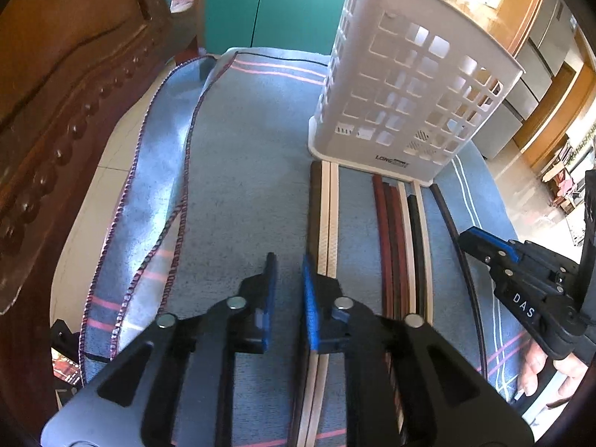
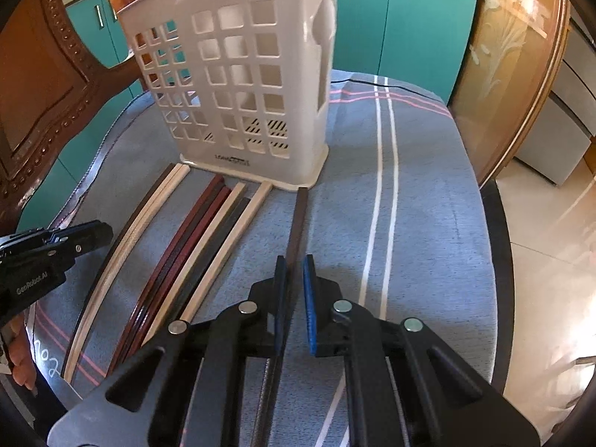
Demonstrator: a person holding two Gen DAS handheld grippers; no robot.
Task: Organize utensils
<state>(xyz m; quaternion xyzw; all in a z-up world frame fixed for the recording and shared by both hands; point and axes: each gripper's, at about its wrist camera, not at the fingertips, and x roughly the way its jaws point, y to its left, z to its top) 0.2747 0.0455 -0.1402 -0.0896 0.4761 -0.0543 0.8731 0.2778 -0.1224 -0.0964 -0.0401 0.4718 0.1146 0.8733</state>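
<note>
Blue cloth [image 2: 428, 201] covers the bench, its far and right edges dropping to floor; bare cloth lies right of the white basket [image 2: 242, 85] and left of the chopsticks in the left view. Chopsticks [image 2: 208, 231] lie side by side, far tips at the basket's base, one dark stick [image 2: 298, 223] apart at right. Left tongs [image 1: 289, 290] narrowly parted, empty, just left of the outermost pair; right tongs [image 2: 294, 290] narrowly parted astride the dark stick, contact unclear.
</note>
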